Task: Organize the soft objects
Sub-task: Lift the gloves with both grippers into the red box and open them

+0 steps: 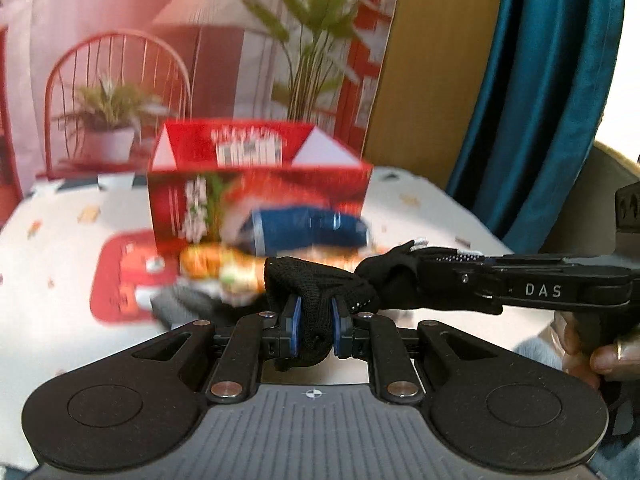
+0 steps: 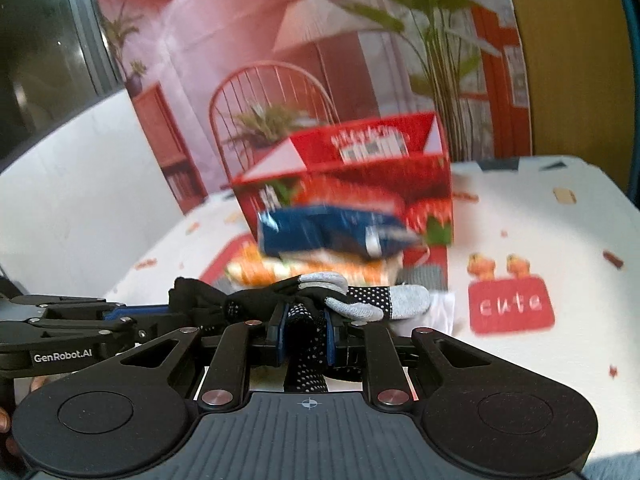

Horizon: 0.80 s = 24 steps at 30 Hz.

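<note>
A black sock (image 1: 320,280) with white dots and grey toe and heel is stretched between both grippers above the table. My left gripper (image 1: 314,330) is shut on its black cuff end. My right gripper (image 2: 306,334) is shut on the dotted part (image 2: 308,354), with the grey toe (image 2: 408,300) sticking out to the right. In the left wrist view the right gripper (image 1: 424,266) comes in from the right. In the right wrist view the left gripper (image 2: 188,308) comes in from the left. Behind lies a pile of folded cloths, blue (image 1: 308,228) over orange-striped (image 1: 224,266).
An open red box (image 1: 256,184) stands on the white patterned tablecloth (image 1: 60,248) behind the pile; it also shows in the right wrist view (image 2: 360,172). A red "cute" patch (image 2: 512,306) is printed at the right. A blue curtain (image 1: 532,100) hangs at the right.
</note>
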{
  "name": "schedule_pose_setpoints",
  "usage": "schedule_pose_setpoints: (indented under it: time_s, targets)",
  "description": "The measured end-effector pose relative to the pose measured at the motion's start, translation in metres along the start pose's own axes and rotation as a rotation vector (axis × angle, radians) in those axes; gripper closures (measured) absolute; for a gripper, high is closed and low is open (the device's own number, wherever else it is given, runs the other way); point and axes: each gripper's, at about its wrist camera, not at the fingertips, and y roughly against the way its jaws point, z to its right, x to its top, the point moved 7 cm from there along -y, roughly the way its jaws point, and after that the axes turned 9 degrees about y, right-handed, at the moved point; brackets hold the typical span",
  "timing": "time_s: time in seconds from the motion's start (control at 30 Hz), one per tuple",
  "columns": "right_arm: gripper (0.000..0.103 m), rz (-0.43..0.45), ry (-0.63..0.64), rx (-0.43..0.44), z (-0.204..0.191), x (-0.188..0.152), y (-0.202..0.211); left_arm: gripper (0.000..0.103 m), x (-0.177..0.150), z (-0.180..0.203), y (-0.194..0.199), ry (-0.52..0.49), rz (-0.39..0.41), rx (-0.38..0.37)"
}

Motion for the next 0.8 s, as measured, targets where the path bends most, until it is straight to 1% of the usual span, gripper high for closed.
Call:
schedule_pose_setpoints:
  time_s: [0.23, 0.33, 0.43, 0.57, 0.8]
  targets:
    - [0.087, 0.073, 0.020, 0.020, 0.013, 0.054, -0.002, 0.087, 0.057, 0.001, -0.013, -0.003, 0.059, -0.007]
    - [0.087, 0.090, 0.018, 0.022, 0.025, 0.076, -0.012, 0.087, 0.079, 0.004, -0.023, -0.011, 0.087, -0.013]
    - [0.087, 0.098, 0.025, 0.023, 0.036, 0.096, -0.028, 0.087, 0.098, 0.004, -0.039, -0.035, 0.105, 0.001]
    - [0.087, 0.090, 0.050, 0.024, 0.048, 0.121, -0.061, 0.087, 0.123, -0.007, -0.067, -0.016, 0.086, 0.021]
    - [0.087, 0.045, 0.016, 0.025, 0.068, 0.150, -0.126, 0.087, 0.153, -0.040, -0.115, 0.057, 0.022, 0.061]
